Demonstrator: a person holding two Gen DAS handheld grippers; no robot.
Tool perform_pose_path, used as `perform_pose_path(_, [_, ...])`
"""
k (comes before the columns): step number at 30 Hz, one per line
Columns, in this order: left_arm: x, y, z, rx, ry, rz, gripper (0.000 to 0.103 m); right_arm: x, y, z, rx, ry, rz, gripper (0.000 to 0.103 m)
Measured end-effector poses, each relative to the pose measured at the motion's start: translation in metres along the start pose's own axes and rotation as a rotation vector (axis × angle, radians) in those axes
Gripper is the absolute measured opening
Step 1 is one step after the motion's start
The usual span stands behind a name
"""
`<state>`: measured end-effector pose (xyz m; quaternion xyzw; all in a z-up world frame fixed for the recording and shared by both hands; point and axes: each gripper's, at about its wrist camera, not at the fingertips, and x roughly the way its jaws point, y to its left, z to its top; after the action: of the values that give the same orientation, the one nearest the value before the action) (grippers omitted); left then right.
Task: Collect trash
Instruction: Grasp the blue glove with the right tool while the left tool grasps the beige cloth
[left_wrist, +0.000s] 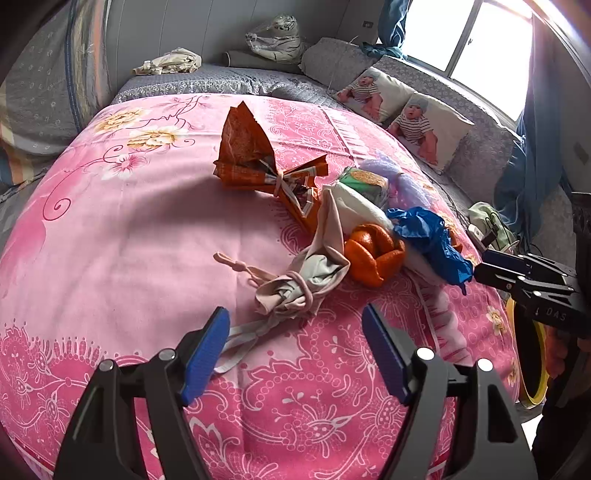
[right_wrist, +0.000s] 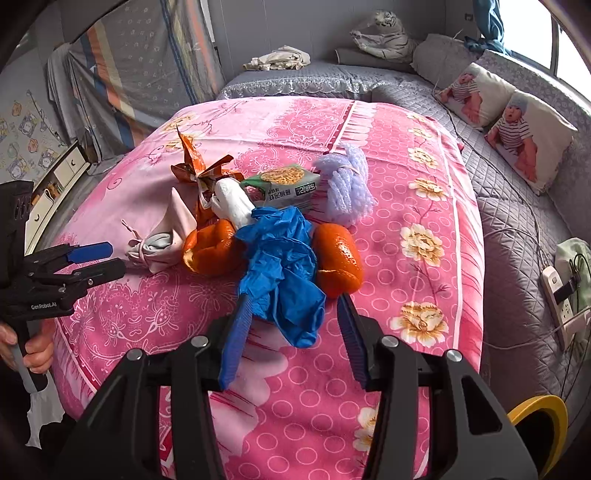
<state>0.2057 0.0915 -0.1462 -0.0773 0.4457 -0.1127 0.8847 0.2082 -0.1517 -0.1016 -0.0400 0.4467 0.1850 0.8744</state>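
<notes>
Left gripper (left_wrist: 295, 347) hangs released over the knotted beige cloth (left_wrist: 299, 284) mid-bed. Right gripper (right_wrist: 291, 332), released too, straddles the blue glove (right_wrist: 280, 266) between orange peels (right_wrist: 340, 258).

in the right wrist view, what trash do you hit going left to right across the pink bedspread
knotted beige cloth bundle → orange peel piece → crumpled blue plastic glove → second orange peel piece

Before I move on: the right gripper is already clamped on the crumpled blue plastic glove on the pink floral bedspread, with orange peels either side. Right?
Not quite. The right gripper is open: its blue pads stand apart around the crumpled blue plastic glove without pressing it, as the right wrist view shows. The rest holds: the glove lies on the pink floral bedspread, with orange peels either side.
</notes>
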Motion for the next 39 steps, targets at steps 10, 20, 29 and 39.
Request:
perform_pose_path(10, [0.005, -0.005, 0.007, 0.027, -0.001, -0.003, 0.071, 0.01, 0.009, 0.013, -0.018, 0.002, 0.017, 0.045])
perform_pose_path(20, [0.012, -0.006, 0.016, 0.069, 0.001, 0.006, 0.071, 0.02, 0.011, 0.019, -0.022, 0.019, 0.026, 0.045])
perform_pose_path(29, [0.034, -0.013, 0.025, 0.106, 0.033, 0.006, 0.071, 0.033, 0.004, 0.024, -0.004, 0.042, 0.037, 0.045])
perform_pose_path(39, [0.056, -0.01, 0.026, 0.096, 0.075, 0.001, 0.054, 0.052, -0.001, 0.027, 0.015, 0.086, 0.067, 0.041])
